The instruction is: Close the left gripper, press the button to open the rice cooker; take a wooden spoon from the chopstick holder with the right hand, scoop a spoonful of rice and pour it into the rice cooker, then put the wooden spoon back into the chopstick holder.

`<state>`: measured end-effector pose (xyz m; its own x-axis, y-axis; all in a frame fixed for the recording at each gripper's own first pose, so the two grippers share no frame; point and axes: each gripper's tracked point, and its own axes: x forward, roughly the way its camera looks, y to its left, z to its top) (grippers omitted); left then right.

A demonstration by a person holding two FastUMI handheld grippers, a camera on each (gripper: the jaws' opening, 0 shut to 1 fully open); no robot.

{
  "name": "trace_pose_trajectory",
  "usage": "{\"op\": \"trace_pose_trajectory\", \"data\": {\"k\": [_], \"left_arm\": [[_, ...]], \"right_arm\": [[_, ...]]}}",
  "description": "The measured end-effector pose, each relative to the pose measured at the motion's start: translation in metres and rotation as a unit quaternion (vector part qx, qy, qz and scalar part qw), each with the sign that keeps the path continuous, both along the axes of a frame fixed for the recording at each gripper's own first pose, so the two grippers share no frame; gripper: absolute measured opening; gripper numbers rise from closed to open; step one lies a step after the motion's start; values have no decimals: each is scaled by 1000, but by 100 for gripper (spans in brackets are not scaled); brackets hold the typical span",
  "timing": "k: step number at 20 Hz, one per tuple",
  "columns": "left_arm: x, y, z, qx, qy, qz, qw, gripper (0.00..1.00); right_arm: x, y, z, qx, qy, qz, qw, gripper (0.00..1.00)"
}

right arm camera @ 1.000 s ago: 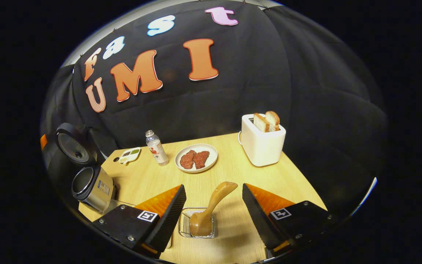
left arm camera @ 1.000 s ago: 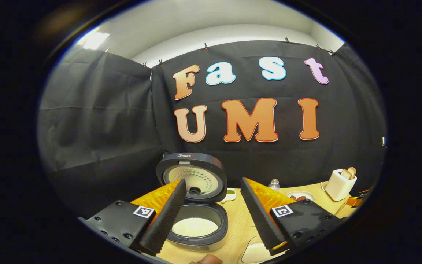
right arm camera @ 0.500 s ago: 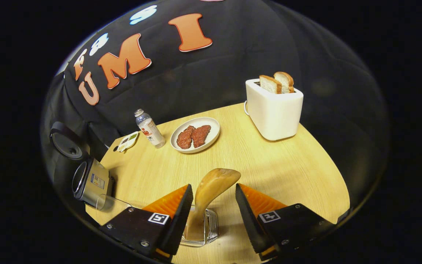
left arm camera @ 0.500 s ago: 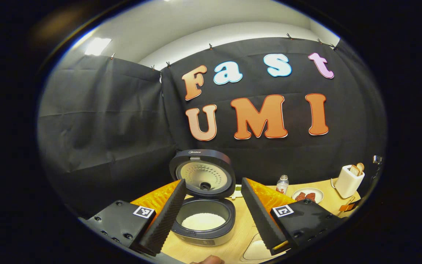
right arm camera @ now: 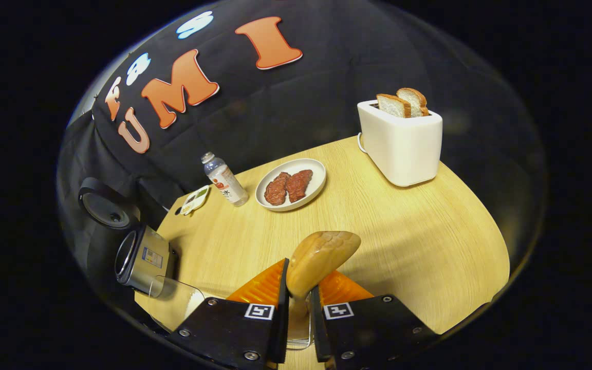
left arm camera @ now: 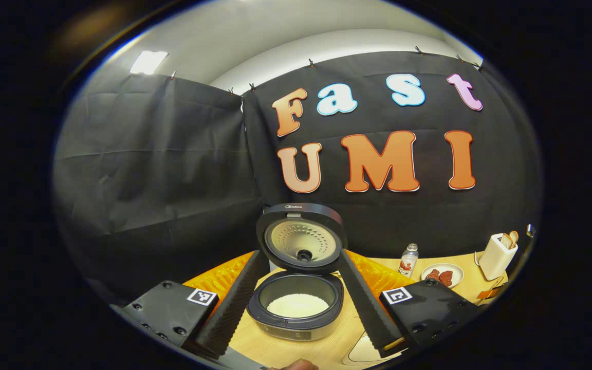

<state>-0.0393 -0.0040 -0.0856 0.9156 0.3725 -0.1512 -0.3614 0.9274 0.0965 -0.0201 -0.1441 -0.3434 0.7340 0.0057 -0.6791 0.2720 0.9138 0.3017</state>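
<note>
The rice cooker (left arm camera: 296, 308) stands with its lid (left arm camera: 301, 239) raised and white rice in the pot. My left gripper (left arm camera: 302, 255) is open, its fingers framing the cooker from a short way back, holding nothing. My right gripper (right arm camera: 298, 280) is shut on the wooden spoon (right arm camera: 321, 252), low on its shaft. The spoon's rounded upper end sticks out above the fingers. Its lower end stands in the wire chopstick holder (right arm camera: 298, 329), mostly hidden by the fingers. The rice cooker (right arm camera: 139, 254) sits at the table's left edge in the right gripper view.
A clear container (right arm camera: 178, 298) lies beside the cooker. A white toaster (right arm camera: 404, 144) with bread, a plate of meat (right arm camera: 291, 185), a small bottle (right arm camera: 224, 180) and a little sauce dish (right arm camera: 193, 200) line the table's far side. A white rice dish (left arm camera: 365, 352) is near my left gripper.
My right gripper came down over the spoon and shut on its shaft. My left gripper drew back and swung left, so the cooker now sits centred between its open fingers.
</note>
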Motion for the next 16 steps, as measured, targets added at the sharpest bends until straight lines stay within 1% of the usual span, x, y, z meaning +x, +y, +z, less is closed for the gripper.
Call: {"op": "trace_pose_trajectory", "data": {"k": [3,5,6,7,8,10,11,16], "left_arm": [[5,3,-6,-2,4,-6,1000,100],[10,4,-5,-8,3,-14,1000,96],[13,3,-5,-9,0,-17,1000,98],[13,4,-6,-9,-1,-21,1000,99],[13,4,-6,-9,-1,-25,1000,100],[19,6,-5,-8,1,-33,999,99],[17,8,-6,-9,0,-35,999,97],[12,32,-2,-6,-9,-35,999,100]], "right_arm": [[-11,7,8,-8,-31,-1,999,19],[-19,11,10,-10,-44,-4,999,19],[-21,11,11,-12,-46,-7,999,19],[-24,11,10,-15,-42,-12,999,19],[-25,9,10,-14,-38,-23,999,17],[-30,10,6,-2,-6,-44,999,14],[-28,10,10,-3,-9,-52,999,15],[-17,10,50,-37,-48,-56,997,11]]}}
